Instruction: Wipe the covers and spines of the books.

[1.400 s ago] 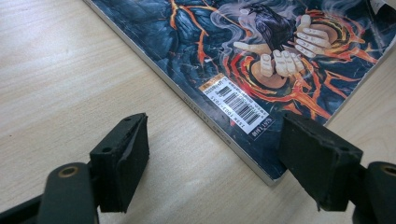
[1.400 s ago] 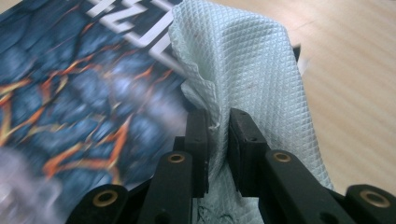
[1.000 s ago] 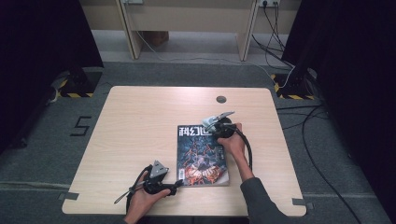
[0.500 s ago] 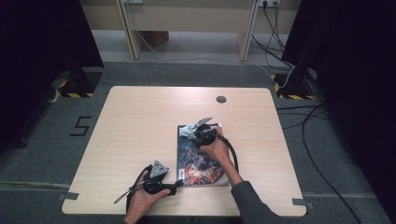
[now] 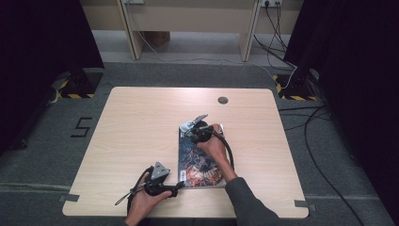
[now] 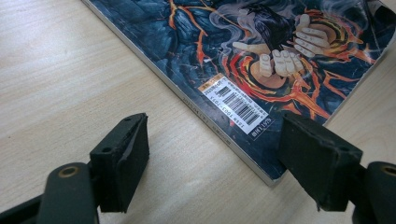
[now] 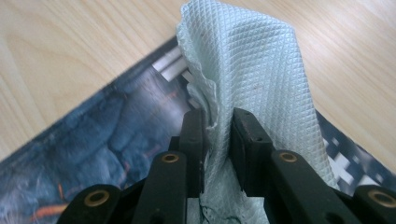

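- I take the glossy magazine (image 5: 200,160) with the dark blue, orange-streaked cover as my landmark; it lies flat on the pale wooden table (image 5: 141,122), toward the person's side and a little right of the middle.
- My right gripper (image 7: 218,135) has its black jaws pinched narrow on a pale mint-green cloth (image 7: 243,74) with a fine diamond weave; the cloth bunches between the pads and stands up past them.
- That cloth sits over the magazine's far end, close to a corner of the cover, with bare table beyond it.
- From above, the right gripper (image 5: 200,134) rests on the magazine's far end, the hand lying along the cover.
- My left gripper (image 6: 212,158) holds its jaws wide with nothing between the pads.
- It points at the magazine's near corner, where the white barcode label (image 6: 238,107) sits by the spine; one pad is just beside that corner, the other over bare table.
- From above, the left gripper (image 5: 160,186) lies just left of the magazine's near edge.
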Demonstrator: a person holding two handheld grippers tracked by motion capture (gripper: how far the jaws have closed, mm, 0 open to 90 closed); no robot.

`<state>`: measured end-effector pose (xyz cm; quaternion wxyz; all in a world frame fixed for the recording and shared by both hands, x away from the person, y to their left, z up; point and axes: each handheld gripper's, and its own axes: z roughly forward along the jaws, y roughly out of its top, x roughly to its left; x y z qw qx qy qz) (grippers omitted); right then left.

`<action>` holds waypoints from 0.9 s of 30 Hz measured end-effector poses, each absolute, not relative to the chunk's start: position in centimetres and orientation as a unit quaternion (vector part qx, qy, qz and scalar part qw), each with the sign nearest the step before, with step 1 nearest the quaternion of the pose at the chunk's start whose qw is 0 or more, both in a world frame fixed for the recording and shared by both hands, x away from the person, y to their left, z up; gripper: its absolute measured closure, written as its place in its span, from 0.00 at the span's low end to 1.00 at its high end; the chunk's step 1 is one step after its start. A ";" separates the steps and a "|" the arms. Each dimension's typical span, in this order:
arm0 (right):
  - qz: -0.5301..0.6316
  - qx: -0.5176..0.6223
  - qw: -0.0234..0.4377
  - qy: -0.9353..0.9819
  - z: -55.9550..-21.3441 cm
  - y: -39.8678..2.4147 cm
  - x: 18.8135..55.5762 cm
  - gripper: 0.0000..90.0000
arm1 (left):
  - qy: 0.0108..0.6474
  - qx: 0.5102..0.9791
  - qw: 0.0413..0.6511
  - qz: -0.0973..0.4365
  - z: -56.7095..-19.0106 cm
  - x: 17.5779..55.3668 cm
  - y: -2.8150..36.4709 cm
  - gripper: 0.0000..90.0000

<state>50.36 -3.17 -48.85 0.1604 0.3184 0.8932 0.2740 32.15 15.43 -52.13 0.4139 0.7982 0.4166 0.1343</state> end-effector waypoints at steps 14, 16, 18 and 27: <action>0.286 0.279 0.133 0.907 -48.8 -0.5 49.8 0.82 | 0.416 0.798 0.415 0.133 -52.1 32.2 15.4 0.27; 0.291 0.272 0.123 0.909 -48.9 -0.6 49.1 0.81 | 0.417 0.798 0.415 0.133 -52.1 32.2 15.4 0.27; 0.297 0.267 0.119 0.909 -48.9 -0.9 48.1 0.81 | 0.416 0.798 0.415 0.133 -52.1 32.2 15.4 0.27; 0.308 0.246 0.102 0.913 -49.0 -3.8 44.9 0.81 | 0.416 0.799 0.413 0.133 -52.1 32.2 15.5 0.27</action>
